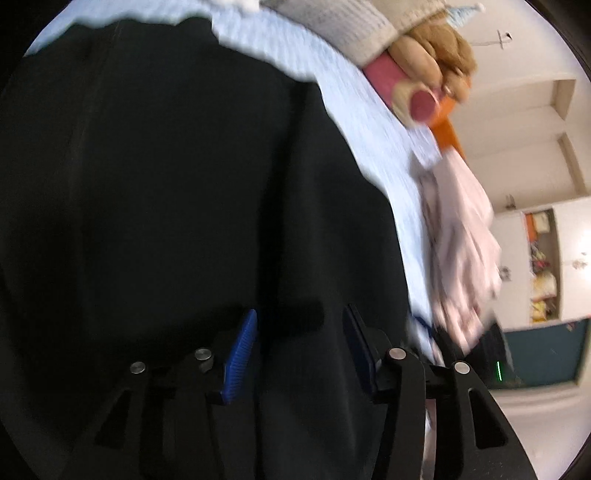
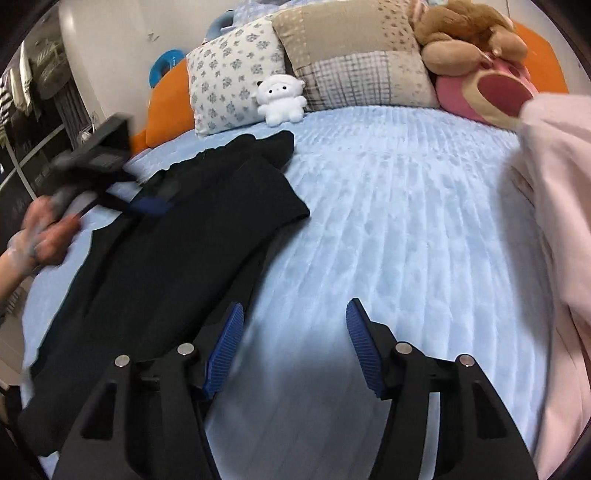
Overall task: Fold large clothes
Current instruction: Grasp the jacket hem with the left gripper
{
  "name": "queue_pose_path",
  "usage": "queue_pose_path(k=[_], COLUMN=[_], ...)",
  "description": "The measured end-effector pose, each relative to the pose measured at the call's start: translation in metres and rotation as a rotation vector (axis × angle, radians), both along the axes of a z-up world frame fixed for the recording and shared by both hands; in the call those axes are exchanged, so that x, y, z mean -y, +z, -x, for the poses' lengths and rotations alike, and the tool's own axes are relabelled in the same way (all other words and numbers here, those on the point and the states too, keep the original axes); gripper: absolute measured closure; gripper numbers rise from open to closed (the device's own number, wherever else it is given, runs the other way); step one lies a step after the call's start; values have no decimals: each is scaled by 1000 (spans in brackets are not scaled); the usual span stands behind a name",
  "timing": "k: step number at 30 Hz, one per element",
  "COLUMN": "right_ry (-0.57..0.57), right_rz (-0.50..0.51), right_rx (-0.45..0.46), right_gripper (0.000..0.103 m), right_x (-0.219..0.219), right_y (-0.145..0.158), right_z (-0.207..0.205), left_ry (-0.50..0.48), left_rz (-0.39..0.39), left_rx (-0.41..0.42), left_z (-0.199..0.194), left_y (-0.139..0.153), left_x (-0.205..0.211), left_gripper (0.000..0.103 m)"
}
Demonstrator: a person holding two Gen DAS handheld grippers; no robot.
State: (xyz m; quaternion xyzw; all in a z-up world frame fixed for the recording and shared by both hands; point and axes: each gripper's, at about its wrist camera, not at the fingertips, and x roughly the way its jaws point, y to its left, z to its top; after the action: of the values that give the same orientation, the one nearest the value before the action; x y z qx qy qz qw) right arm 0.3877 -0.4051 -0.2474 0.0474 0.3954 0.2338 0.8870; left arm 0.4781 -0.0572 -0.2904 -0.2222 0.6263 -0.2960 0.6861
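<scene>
Black garment [image 2: 166, 266]: 1 large dark piece, lying flat along the left side of the bed [image 2: 388, 206], already doubled over at its far end, where a squared fold edge shows. Likely mid-fold; more folds look needed to make it compact.

Left gripper [image 1: 299, 332]: directly above the garment, blue pads spread, with only flat cloth showing in the gap and nothing pinched. From the right wrist view it hangs over the garment's far left part, a hand [image 2: 44, 236] behind it, probably placed to pin or pick up an edge.

Right gripper [image 2: 295, 325]: spread, empty, hovering at the garment's near right edge; the left pad sits over black cloth, the right over bare sheet. Position suits taking that edge next.

Pink garment [image 2: 554, 221]: 1 pale piece at the bed's right side, apart from the black one, seemingly waiting.

Headboard end: 2 pillows [image 2: 321, 62], 1 white plush [image 2: 280, 98], 1 brown plush [image 2: 469, 33], 1 pink plush [image 2: 487, 92], all clear of the folding area.
</scene>
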Motion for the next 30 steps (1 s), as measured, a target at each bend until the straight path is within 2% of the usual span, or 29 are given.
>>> queue_pose_path(k=[3,6,10,13,17,19,21,22,24,25,26,27,30], right_ry=[1,27,39,90,155,104,78,75,82,96,119,134,131], right_rz=[57,59,109,121,97,175,168,133,57,29,8,9,19], right_rx=[26,47,68,99,190,142,55,41,14,-15,-56,-83,-82], right_gripper=[45,46,46,45,45,41,41,41,49,65,85,93,93], right_x=[-12,-21,-33,-45,-55,-60,-55,-51,-44,-43,-44,-47,-45], right_y=[-3,-2,-2,0,12,4,-6,-6,-6,-8,-12,-14,-7], right_z=[-22,-35,-47,-48,-39,-47,-56,-57,-58,-60,-62,-63,-61], left_ry=[-71,-113,-193,-243,-342,-380,-401,-408,-410,-411,-404,-396,-384], left_rz=[-28,-27,-87,-81,-147,-156,-190,-209,-236,-229,-225,-232,-227], left_rx=[-25,-73,-47,-79,-81,-100,-111,-112,-127,-145,-167,-165,-148], left_z=[60,114,177,209,248,264,278,277,281,280,278,276,270], left_y=[2,5,19,23,27,25,23,20,14,12,8,7,15], left_x=[-9,-15,-16,-20,-11,-5,-1,5,8,6,9,11,7], left_gripper=[44,42,41,37,34,34,39,46,63,84,90,91,93])
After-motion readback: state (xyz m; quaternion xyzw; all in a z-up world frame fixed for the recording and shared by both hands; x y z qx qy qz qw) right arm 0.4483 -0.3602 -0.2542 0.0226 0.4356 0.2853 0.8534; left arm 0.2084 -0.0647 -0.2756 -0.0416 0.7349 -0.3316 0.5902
